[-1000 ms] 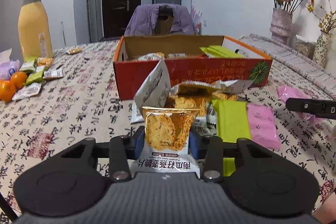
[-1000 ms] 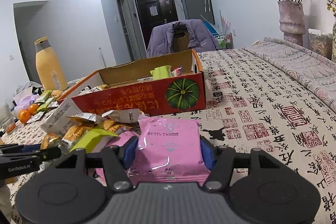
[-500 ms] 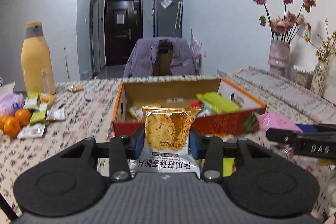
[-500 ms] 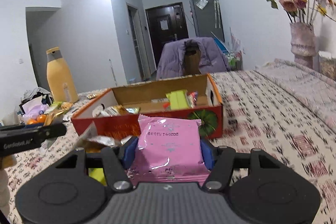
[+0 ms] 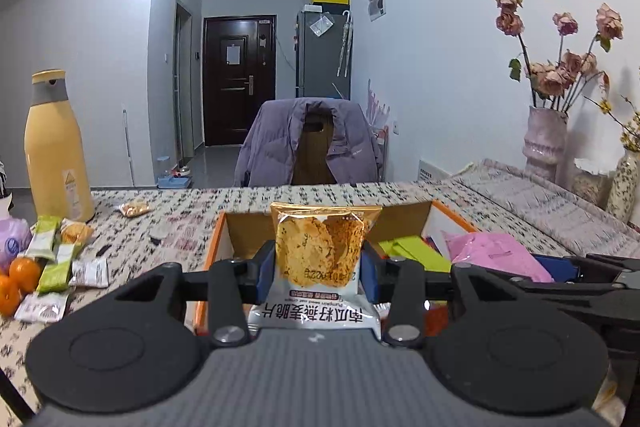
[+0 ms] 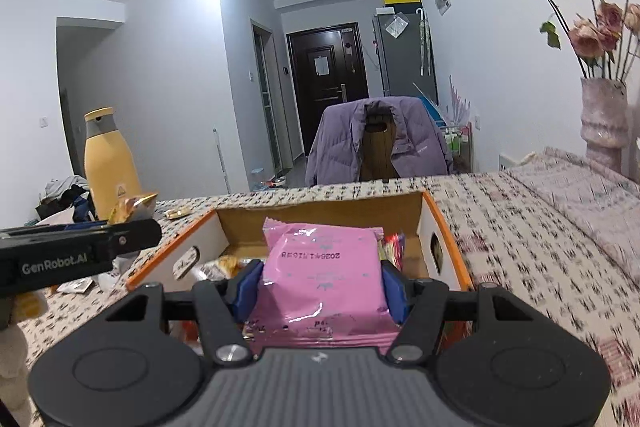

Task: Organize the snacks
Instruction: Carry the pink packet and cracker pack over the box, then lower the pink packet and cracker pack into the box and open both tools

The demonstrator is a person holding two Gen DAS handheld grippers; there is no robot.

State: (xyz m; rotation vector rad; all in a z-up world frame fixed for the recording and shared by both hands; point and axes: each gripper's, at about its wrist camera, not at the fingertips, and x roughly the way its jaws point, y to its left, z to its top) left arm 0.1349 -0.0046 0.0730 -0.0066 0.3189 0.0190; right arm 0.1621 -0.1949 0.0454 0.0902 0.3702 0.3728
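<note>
A: Left tongs [image 5: 318, 269] clenched on the crisp packet [image 5: 322, 247], pads on both side edges, packet upright. The box [image 5: 211, 255] lies just ahead of and below the tips. Left of these tongs, well apart: bottle [image 5: 54, 151], oranges [image 5: 18, 279], loose wrappers [image 5: 60, 267] on the tablecloth.

B: Risk there?

A: The grip sits low on a puffy bag. If the foil slides, the packet tips forward and could land on the near box wall instead of inside.

B: Right side?

A: Right tongs [image 6: 320, 285] grasping the pink packet [image 6: 323, 275], wider hold, pads on its two edges. Box interior [image 6: 320, 223] directly beyond the tips, already holding packets.

B: Hazards?

A: The two tongs are close: the left tool's finger [image 6: 120, 237] shows just left of the right tongs. Both heading for one opening, they may knock together, or one packet may push the other out. A release too early drops the pink packet short of the box.
</note>
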